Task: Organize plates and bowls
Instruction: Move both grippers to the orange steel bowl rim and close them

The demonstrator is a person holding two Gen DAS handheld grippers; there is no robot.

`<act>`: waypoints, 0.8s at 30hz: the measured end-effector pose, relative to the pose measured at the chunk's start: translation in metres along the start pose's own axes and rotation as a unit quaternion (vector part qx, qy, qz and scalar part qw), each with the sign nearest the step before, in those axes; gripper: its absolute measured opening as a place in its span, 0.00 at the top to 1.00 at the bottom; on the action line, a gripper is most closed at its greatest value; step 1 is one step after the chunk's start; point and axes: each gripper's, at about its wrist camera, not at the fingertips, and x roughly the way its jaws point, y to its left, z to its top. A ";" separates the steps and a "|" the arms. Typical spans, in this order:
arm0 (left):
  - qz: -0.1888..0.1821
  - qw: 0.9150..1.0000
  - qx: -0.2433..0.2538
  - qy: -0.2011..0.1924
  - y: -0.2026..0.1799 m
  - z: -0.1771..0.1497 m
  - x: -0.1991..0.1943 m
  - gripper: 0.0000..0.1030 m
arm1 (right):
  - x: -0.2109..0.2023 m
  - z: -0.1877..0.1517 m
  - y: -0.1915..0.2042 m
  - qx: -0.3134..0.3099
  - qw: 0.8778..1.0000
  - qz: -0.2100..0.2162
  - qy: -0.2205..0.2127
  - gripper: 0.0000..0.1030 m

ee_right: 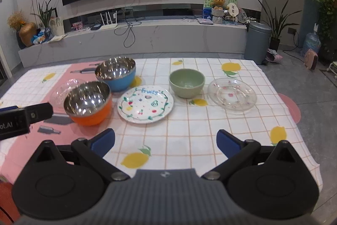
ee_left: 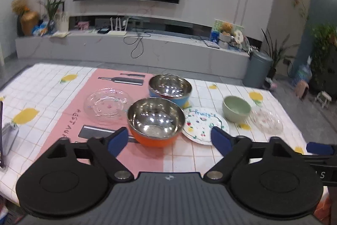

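An orange steel bowl (ee_left: 154,121) (ee_right: 88,103) stands just ahead of my open, empty left gripper (ee_left: 169,140). A blue steel bowl (ee_left: 170,86) (ee_right: 116,73) stands behind it. A white "fruits" plate (ee_left: 202,124) (ee_right: 145,103) lies to their right, then a green bowl (ee_left: 236,108) (ee_right: 186,82) and a clear glass plate (ee_left: 266,121) (ee_right: 231,93). A second clear glass plate (ee_left: 106,104) (ee_right: 63,91) lies left of the bowls. My right gripper (ee_right: 165,141) is open and empty above the cloth, short of the white plate.
The table (ee_right: 210,136) has a lemon-print cloth and a pink placemat (ee_left: 69,119). The left gripper's body (ee_right: 23,118) shows at the left of the right wrist view. A metal object (ee_left: 7,136) sits at the table's left edge. A bin (ee_right: 257,42) stands beyond.
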 end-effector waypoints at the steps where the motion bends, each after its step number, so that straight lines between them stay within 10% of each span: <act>1: 0.006 1.000 -0.009 0.004 0.006 0.003 0.004 0.12 | 0.002 0.003 0.002 0.000 1.000 0.000 -0.003 0.03; 10: 0.019 0.998 -0.028 0.052 0.049 0.024 0.038 0.23 | 0.042 0.032 0.033 -0.015 0.999 0.035 0.024 0.04; 24: -0.018 0.976 -0.151 0.156 0.099 0.035 0.136 0.48 | 0.163 0.068 0.082 0.042 0.985 0.092 0.142 0.53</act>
